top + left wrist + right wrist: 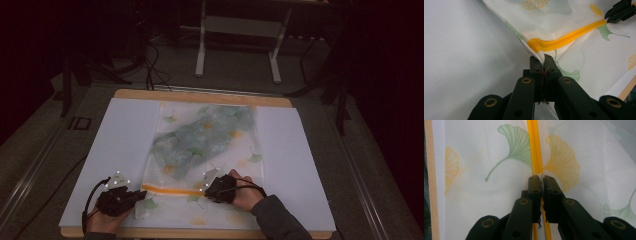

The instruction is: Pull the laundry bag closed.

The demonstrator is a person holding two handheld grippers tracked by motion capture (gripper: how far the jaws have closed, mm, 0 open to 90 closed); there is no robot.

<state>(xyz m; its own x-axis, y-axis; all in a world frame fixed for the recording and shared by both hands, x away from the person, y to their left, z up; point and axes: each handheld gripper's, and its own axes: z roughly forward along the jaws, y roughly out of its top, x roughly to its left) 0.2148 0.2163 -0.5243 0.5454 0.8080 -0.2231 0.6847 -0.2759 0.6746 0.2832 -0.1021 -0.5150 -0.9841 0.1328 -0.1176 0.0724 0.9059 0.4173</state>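
A white mesh bag [220,160] printed with ginkgo leaves lies flat on the table, a blue-green cloth [200,137] showing inside it. An orange zipper [170,190] runs across its near end. My left gripper [142,196] is shut on the bag's left edge, right at the zipper's end [536,46]; in the left gripper view the fabric is pinched between the jaws [541,58]. My right gripper [202,190] sits on the zipper line farther right. Its jaws [542,178] are shut on the zipper [534,145], which passes between them.
The bag rests on a white sheet [115,150] over a wooden board [200,97]. Beyond the table stands a white-legged frame [240,30], with cables [150,70] on the dark floor. Both of the person's hands are at the near edge.
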